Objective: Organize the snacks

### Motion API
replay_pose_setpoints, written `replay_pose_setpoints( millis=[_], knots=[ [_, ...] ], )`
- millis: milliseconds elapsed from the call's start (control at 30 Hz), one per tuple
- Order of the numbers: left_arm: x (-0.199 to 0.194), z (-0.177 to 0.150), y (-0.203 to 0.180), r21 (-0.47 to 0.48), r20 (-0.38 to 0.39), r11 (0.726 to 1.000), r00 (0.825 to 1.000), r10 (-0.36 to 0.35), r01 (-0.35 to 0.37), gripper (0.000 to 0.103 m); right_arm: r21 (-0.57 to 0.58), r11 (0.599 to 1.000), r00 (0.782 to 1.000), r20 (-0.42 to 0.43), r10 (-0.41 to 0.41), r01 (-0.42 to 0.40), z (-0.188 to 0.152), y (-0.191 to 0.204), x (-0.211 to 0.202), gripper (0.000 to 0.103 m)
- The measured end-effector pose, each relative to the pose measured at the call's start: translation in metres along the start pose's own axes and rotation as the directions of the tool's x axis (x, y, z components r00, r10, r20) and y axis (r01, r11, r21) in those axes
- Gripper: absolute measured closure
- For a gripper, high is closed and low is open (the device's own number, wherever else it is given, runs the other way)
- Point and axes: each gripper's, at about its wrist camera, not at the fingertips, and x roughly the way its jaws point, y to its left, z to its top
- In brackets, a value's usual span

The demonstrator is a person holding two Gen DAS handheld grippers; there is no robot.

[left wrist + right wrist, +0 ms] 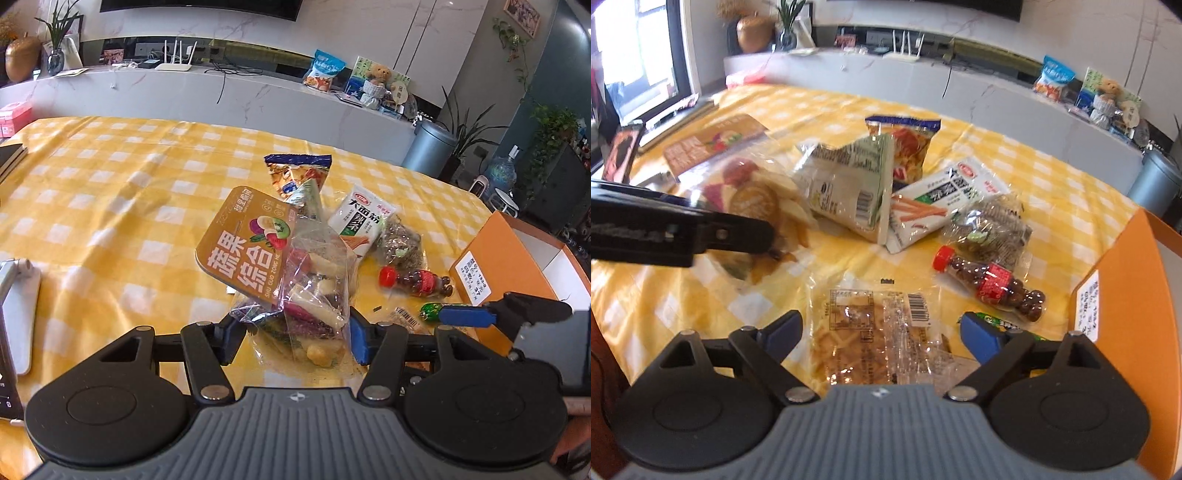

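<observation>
Left tool (293, 341) clamped on one mixed-chip bag (295, 280), right tool (882, 332) wide open over one waffle packet (875, 332), one orange box (1137, 295).

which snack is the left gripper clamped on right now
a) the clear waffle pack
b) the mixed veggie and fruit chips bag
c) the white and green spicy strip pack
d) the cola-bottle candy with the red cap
b, the left gripper has its blue pads pressed against both sides of the mixed veggie and fruit chips bag, which is tilted up off the yellow checked tablecloth.
</observation>
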Motion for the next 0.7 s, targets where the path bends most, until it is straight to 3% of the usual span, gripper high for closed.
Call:
replay_pose_setpoints(
  millis=[267,467,700],
  knots=[
    [-0.002,-0.003,0.008,-0.015,0.014,1.000,1.000,0.005,-0.005,0.039,0.045,0.997,0.990,-0.127,0.061,-0.056,0.009,-0.007,0.027,0.019],
    [-0.005,-0.002,0.012,-0.029,0.027,1.000,1.000,0.011,-0.010,0.039,0.029,0.999,0.993,-0.108,0.040,-0.037,0.011,-0.004,0.024,0.031],
    [-0.010,-0.001,0.014,-0.048,0.045,0.999,0.999,0.018,-0.016,0.039,0.115,0.991,0.997,-0.034,0.073,-0.068,0.015,-0.015,0.007,0.035]
  ],
)
